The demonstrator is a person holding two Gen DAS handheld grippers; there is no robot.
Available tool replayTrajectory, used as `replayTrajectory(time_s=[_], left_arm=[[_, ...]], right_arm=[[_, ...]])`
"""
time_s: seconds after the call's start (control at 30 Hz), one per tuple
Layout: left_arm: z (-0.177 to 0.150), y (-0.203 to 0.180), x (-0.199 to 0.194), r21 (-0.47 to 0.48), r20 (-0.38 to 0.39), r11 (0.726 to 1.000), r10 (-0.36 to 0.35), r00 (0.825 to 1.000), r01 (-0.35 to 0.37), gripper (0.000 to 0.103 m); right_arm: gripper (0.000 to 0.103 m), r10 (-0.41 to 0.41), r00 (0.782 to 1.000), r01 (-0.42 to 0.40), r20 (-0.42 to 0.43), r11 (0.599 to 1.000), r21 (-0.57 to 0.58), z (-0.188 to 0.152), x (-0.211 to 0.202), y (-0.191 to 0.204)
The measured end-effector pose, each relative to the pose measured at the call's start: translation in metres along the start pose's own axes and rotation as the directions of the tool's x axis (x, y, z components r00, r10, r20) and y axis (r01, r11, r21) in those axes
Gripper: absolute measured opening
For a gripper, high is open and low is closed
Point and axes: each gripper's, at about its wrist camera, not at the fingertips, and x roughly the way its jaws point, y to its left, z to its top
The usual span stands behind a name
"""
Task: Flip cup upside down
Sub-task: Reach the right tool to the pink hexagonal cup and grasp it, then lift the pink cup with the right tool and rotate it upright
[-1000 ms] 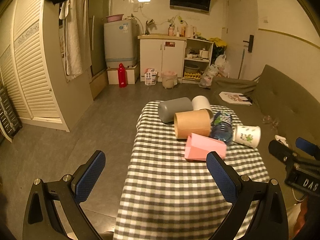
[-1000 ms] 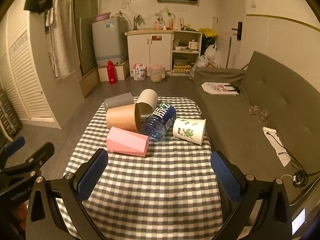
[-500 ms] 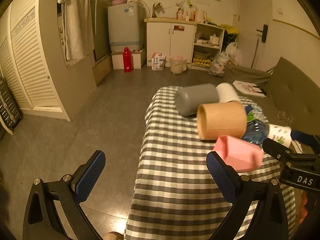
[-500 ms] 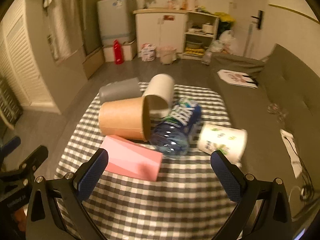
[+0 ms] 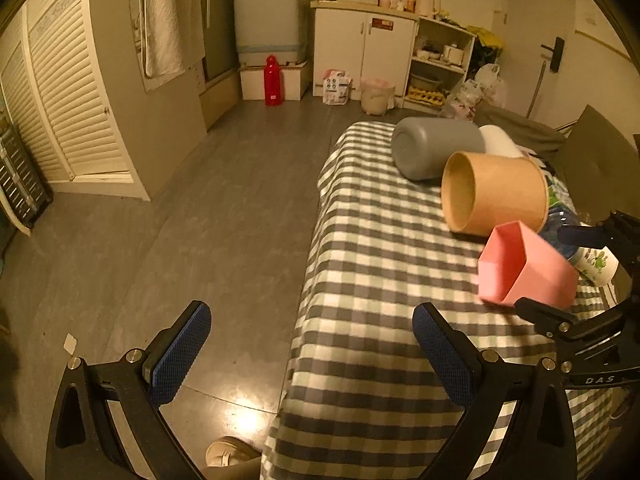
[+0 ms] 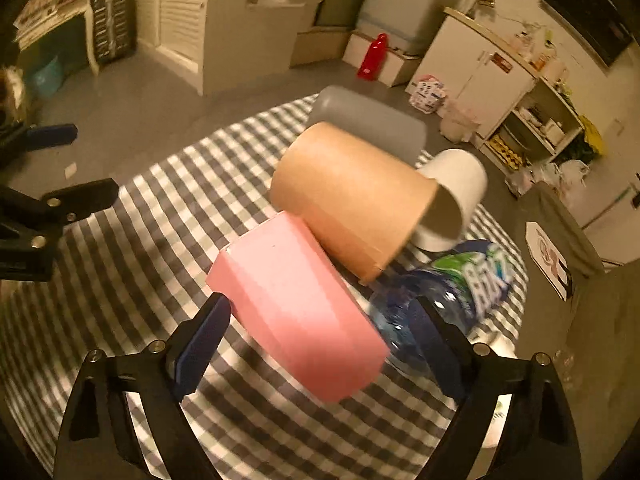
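A pink faceted cup (image 6: pixel 296 312) lies on its side on the checked tablecloth (image 6: pixel 160 200), mouth facing away from the right gripper. My right gripper (image 6: pixel 320 336) is open with its fingers on either side of the pink cup, not closed on it. In the left wrist view the pink cup (image 5: pixel 524 268) shows its open mouth, with the right gripper's fingers (image 5: pixel 548 312) around it. My left gripper (image 5: pixel 308 352) is open and empty at the table's left edge, over the floor.
A brown paper cup (image 6: pixel 348 208), a grey cup (image 6: pixel 372 128) and a white cup (image 6: pixel 452 196) lie on their sides behind the pink cup. A blue water bottle (image 6: pixel 448 288) lies to the right. A printed paper cup (image 5: pixel 596 260) is beyond it. A sofa (image 6: pixel 580 280) borders the table.
My right gripper has moved forward and turned, bringing its open fingers around the pink cup. My left gripper has shifted left toward the table's edge.
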Motion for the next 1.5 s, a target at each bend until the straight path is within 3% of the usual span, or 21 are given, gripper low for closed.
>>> replayTrajectory(time_s=[0.1, 0.2, 0.33, 0.5, 0.77, 0.9, 1.07, 1.33, 1.5], left_arm=[[-0.002, 0.002, 0.0, 0.007, -0.005, 1.0, 0.01, 1.0, -0.01, 0.103], [-0.003, 0.005, -0.004, 0.006, 0.0, 1.0, 0.011, 1.0, -0.011, 0.103], [-0.002, 0.006, -0.017, 0.004, 0.021, 1.0, 0.007, 1.0, -0.007, 0.103], [0.0, 0.004, -0.042, 0.002, 0.061, 1.0, -0.001, 0.998, 0.001, 0.103], [-0.014, -0.003, -0.088, 0.032, 0.123, 0.999, -0.026, 0.992, 0.022, 0.103], [-0.028, -0.005, -0.103, 0.032, 0.132, 0.999, -0.038, 0.99, 0.034, 0.103], [-0.045, -0.009, -0.11, 0.041, 0.121, 0.998, -0.042, 0.992, 0.037, 0.103], [-0.06, -0.01, -0.115, 0.042, 0.103, 0.998, -0.042, 0.994, 0.038, 0.103], [-0.068, -0.013, -0.115, 0.051, 0.09, 0.998, -0.03, 0.995, 0.025, 0.103]], right_arm=[[0.089, -0.018, 0.999, 0.016, -0.027, 0.999, -0.048, -0.001, 0.012, 0.013], [0.081, -0.081, 0.996, 0.077, -0.043, 0.994, -0.083, -0.002, 0.018, 0.019], [0.071, -0.077, 0.996, 0.076, -0.049, 0.997, -0.018, -0.004, 0.007, 0.02], [0.068, -0.089, 0.994, 0.095, -0.055, 0.989, 0.112, -0.01, -0.03, 0.032], [0.067, 0.031, 0.998, -0.007, -0.05, 0.905, 0.426, -0.051, -0.098, 0.048], [0.067, 0.042, 0.996, 0.003, -0.077, 0.862, 0.507, -0.078, -0.115, 0.062], [0.067, 0.07, 0.993, 0.007, -0.097, 0.774, 0.633, -0.104, -0.116, 0.062], [0.066, 0.008, 0.995, 0.057, -0.099, 0.77, 0.635, -0.106, -0.11, 0.064], [0.066, 0.011, 0.996, 0.051, -0.092, 0.763, 0.645, -0.115, -0.104, 0.065]])
